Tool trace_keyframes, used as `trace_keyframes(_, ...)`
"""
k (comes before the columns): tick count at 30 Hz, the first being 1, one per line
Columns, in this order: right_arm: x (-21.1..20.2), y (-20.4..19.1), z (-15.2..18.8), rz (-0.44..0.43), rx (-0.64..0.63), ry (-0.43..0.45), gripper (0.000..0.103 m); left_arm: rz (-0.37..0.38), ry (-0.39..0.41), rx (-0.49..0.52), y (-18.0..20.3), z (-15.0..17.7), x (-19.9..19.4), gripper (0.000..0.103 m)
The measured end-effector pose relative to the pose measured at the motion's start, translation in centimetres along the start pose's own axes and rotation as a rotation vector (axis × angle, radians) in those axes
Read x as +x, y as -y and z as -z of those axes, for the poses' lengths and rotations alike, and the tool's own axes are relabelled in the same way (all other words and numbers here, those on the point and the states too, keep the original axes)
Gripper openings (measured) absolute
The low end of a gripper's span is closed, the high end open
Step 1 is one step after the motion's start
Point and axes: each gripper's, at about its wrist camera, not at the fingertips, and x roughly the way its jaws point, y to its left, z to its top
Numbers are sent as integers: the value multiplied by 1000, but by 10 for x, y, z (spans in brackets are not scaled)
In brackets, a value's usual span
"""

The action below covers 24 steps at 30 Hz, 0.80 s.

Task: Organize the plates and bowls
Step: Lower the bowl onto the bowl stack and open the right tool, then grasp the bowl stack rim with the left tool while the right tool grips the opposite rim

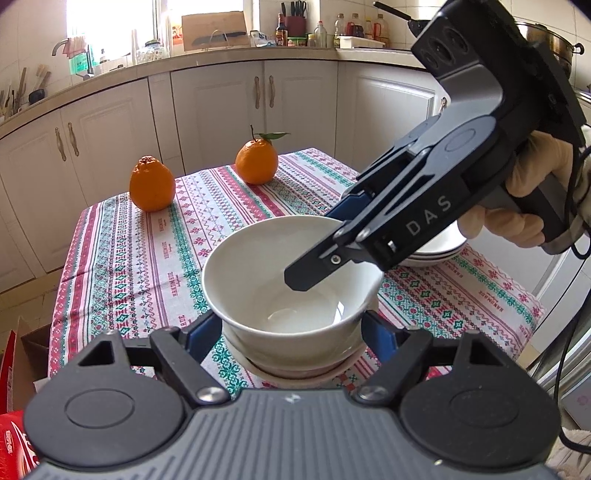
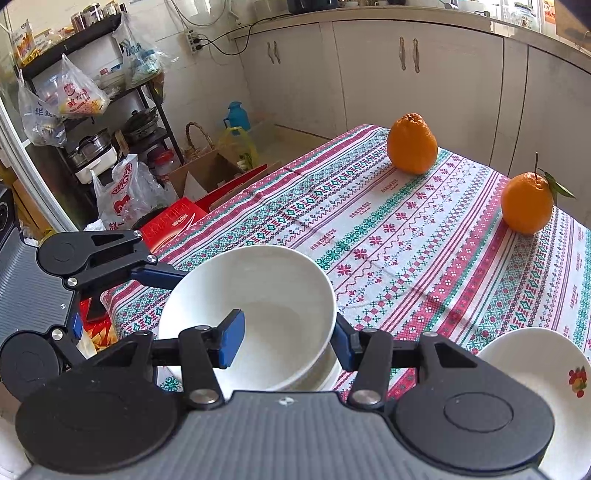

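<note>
Bowl (image 1: 291,280) upright, mouth up, stacked on another bowl near the oranges (image 1: 151,183)
Right gripper (image 2: 286,341) straddles its rim, not clenched; left gripper (image 1: 291,332) spread around its base. Only the right view shows a fruit-printed plate (image 2: 546,373)

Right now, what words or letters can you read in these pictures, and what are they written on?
"DAS": on the side of the right gripper.
"HANDMADE": woven again and again into the tablecloth; the small script beneath it is too small to read.
Red box beside the table: white lettering, blurred.
Plastic bags on the rack: red print, unreadable.
Counter bottles: labels too small.
</note>
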Motion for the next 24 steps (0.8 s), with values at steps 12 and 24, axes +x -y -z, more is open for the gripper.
trace_keyframes(12, 4, -1, 2, 20, -7, 5, 75, 12, 5, 4, 1, 5, 1, 95)
trace_keyframes(24, -15, -6, 8, 35, -31, 60, 101, 40, 35, 100, -2, 16, -15, 99)
